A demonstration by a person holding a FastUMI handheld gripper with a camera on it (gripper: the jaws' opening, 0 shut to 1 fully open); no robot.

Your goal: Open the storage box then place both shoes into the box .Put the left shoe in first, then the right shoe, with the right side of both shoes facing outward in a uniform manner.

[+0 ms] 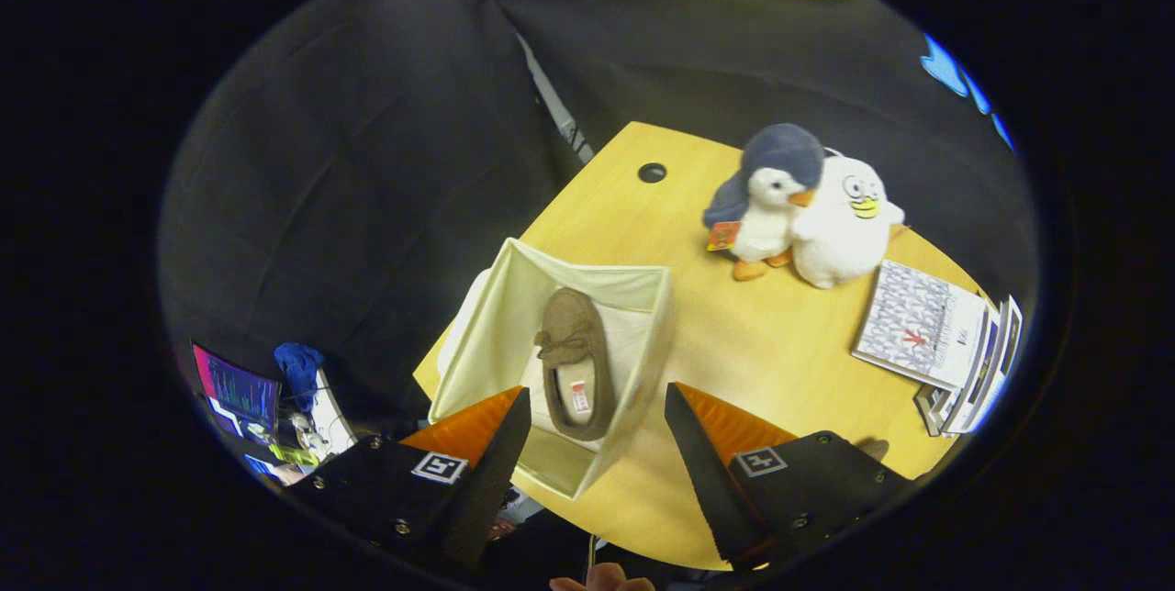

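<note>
Box [633,316] open w/ 1 shoe [576,362] inside; claw [597,398] open, empty above

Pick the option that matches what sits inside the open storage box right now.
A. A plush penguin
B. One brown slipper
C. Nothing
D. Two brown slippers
B: a single brown slipper lies in the cream storage box, just ahead of the open tool, whose fingers hold nothing.
</note>
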